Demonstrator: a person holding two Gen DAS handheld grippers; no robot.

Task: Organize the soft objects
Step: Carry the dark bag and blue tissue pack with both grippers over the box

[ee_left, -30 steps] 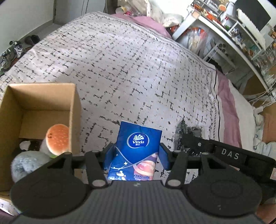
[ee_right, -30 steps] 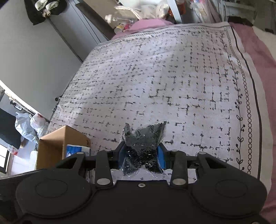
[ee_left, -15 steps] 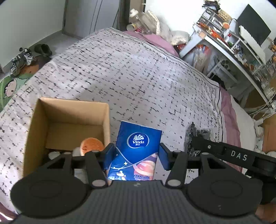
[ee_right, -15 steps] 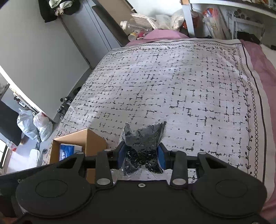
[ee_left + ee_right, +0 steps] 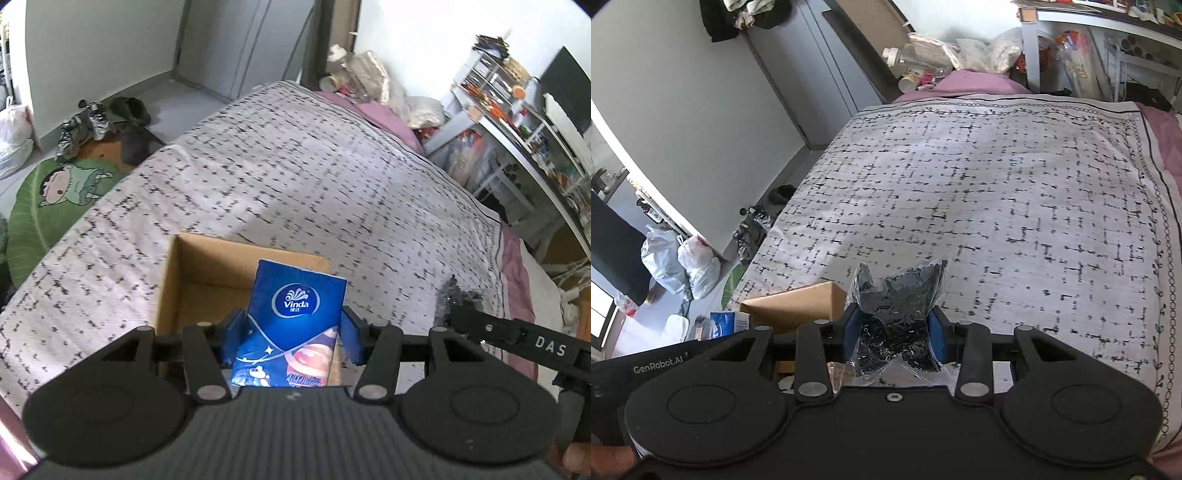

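Note:
My left gripper [image 5: 291,338] is shut on a blue Vinda tissue pack [image 5: 295,317] and holds it upright over the near part of the open cardboard box [image 5: 173,273] on the bed. The pack hides most of the box's inside. My right gripper [image 5: 894,334] is shut on a clear bag of black pieces [image 5: 897,306], to the right of the box [image 5: 798,306]. That bag [image 5: 458,295] and the right gripper's arm show at the right of the left wrist view. The tissue pack [image 5: 724,323] shows at the left of the right wrist view.
The bed's white patterned cover [image 5: 979,206] stretches ahead. A desk with shelves [image 5: 517,122] stands right of the bed. Shoes [image 5: 85,125] and a green rug [image 5: 48,195] lie on the floor to the left. White plastic bags [image 5: 683,262] sit on the floor.
My left gripper has moved left with the tissue pack, from beside the box to over it. The soft toys in the box are now hidden. My right gripper has kept its hold and lifted slightly.

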